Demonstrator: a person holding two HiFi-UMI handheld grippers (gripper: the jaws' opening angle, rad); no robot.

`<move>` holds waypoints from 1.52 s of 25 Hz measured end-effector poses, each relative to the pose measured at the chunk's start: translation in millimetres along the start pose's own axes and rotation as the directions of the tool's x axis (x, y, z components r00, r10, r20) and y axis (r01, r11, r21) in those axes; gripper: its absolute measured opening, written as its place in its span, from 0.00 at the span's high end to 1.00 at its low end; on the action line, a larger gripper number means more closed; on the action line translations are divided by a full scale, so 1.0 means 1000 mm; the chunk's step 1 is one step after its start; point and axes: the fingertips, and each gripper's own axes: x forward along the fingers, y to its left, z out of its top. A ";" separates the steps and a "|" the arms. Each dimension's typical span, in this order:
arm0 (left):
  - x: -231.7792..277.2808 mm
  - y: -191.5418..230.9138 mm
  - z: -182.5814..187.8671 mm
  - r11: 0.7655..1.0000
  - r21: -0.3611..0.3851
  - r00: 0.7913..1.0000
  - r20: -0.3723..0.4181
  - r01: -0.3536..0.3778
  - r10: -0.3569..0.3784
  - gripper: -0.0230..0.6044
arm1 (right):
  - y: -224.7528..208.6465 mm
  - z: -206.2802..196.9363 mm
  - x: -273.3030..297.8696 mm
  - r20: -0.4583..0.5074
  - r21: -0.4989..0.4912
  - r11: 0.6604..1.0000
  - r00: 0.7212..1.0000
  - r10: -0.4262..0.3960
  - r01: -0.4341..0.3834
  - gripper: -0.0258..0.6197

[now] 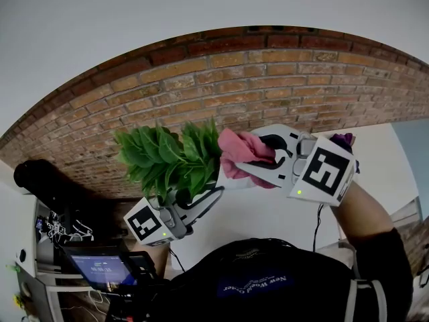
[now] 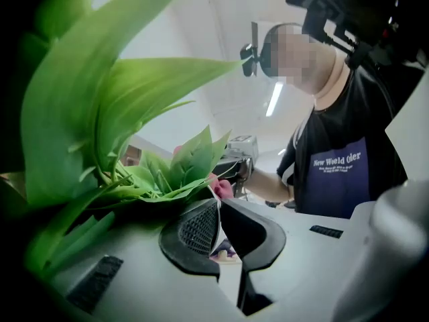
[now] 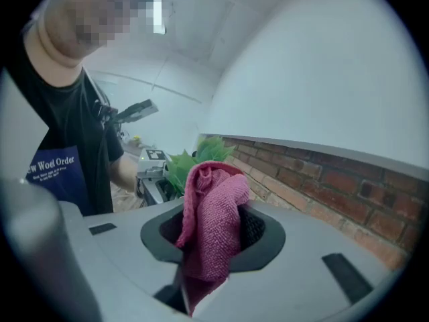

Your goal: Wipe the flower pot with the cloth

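A plant with green leaves (image 1: 167,156) is held up in the air in front of a brick wall. My left gripper (image 1: 201,203) comes from below and is shut on the thin white rim of the flower pot (image 1: 224,178); most of the pot is hidden. In the left gripper view the leaves (image 2: 134,113) fill the left side, just beyond the left gripper (image 2: 218,223). My right gripper (image 1: 268,159) is shut on a pink cloth (image 1: 238,149), which touches the plant's right side by the pot. In the right gripper view the cloth (image 3: 214,213) bunches out of the right gripper (image 3: 214,230).
A brick wall (image 1: 268,79) runs behind the plant. A white surface (image 1: 268,213) lies below the grippers. A lit screen (image 1: 100,267) and dark equipment sit at the lower left. The person's black-shirted torso (image 2: 335,173) is close behind both grippers.
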 end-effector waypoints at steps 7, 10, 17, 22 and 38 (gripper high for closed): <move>-0.010 -0.002 0.024 0.989 -0.128 0.982 0.179 0.074 -0.050 0.93 | -0.035 -0.005 -0.018 0.139 0.309 0.948 0.990 0.031 -0.073 0.80; -0.016 -0.001 0.035 0.980 -0.168 0.964 0.257 0.108 -0.062 0.93 | -0.043 -0.007 -0.023 0.202 0.402 0.908 0.979 0.041 -0.121 0.80; -0.031 0.018 0.049 0.932 -0.333 0.911 0.411 0.142 0.008 0.93 | -0.056 -0.007 -0.035 0.320 0.499 0.854 0.947 -0.023 -0.148 0.80; -0.039 0.034 0.050 0.887 -0.432 0.864 0.497 0.164 0.082 0.93 | -0.064 -0.004 -0.044 0.369 0.505 0.860 0.918 -0.143 -0.069 0.80; -0.056 0.070 0.056 0.816 -0.557 0.753 0.601 0.154 0.268 0.93 | -0.006 0.027 -0.038 0.368 0.248 0.968 0.928 -0.064 -0.032 0.80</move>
